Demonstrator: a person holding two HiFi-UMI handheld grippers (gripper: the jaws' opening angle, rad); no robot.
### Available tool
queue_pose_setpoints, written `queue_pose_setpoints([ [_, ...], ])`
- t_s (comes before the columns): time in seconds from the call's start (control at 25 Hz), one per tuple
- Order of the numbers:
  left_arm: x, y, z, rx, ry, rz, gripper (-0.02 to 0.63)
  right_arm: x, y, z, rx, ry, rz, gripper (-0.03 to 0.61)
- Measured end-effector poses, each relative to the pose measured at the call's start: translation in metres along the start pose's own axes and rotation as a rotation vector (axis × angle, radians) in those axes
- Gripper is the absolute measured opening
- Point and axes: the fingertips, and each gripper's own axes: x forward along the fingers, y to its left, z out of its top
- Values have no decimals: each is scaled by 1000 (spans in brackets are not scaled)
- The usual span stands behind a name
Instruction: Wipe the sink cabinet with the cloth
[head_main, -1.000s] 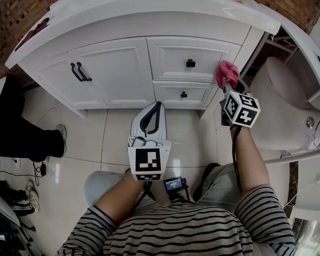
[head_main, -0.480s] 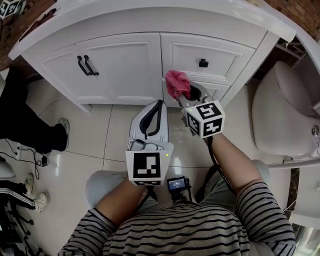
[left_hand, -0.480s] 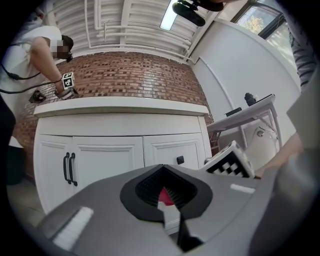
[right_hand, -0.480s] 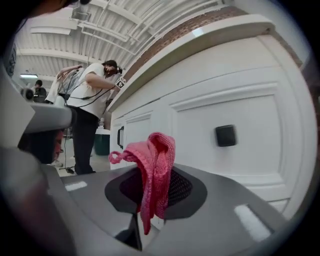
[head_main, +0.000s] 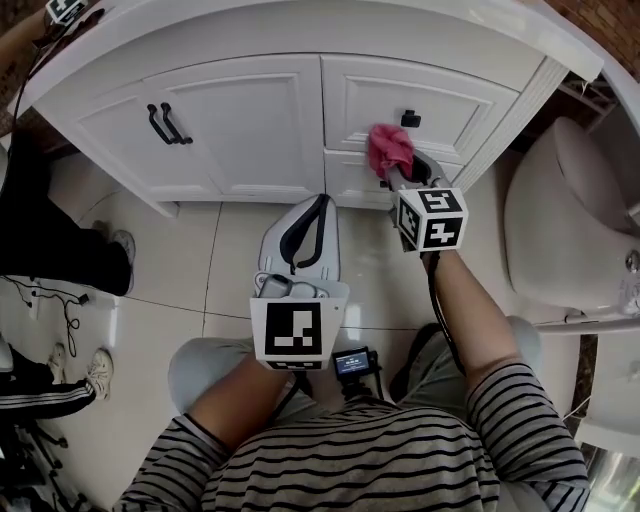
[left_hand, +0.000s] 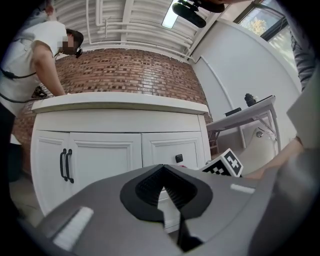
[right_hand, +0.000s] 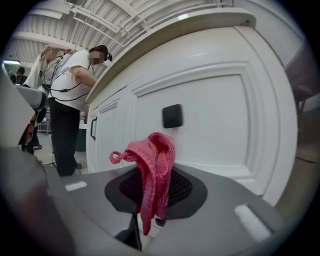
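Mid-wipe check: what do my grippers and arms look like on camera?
The left gripper and right gripper have pale grey shells with black ribbed jaw pads; each carries a white cube with black square markers. A black cable trails from the right one along the arm. The sleeves are black-and-white striped.

A white toilet (head_main: 565, 235) stood at the right on the pale tiled floor (head_main: 190, 290). At the left, a bystander (right_hand: 67, 95) in a white top and dark trousers bent forward, black cables (head_main: 55, 300) lay near a sneaker (head_main: 100, 372), and a brick wall (left_hand: 130, 75) rose behind.
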Motion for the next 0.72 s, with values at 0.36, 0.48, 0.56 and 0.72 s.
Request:
queue_pose_setpoints([
  [0.36,-1,-15,-6,21,-2,-9,0,-88,-136,-23,146,-8,-316,85],
  [0.48,-3,-17,-2,16,-12,-14,1,-94,-119,-19,127,-22,-308,81],
  [0.56,-4,-17,1,9,-22,-18,1,-79,-70,-9,67,-59,-188,81],
  [0.72,-5,-15,1,1,-7,-19,0,-23,44,-3,-97,-110,63,81],
])
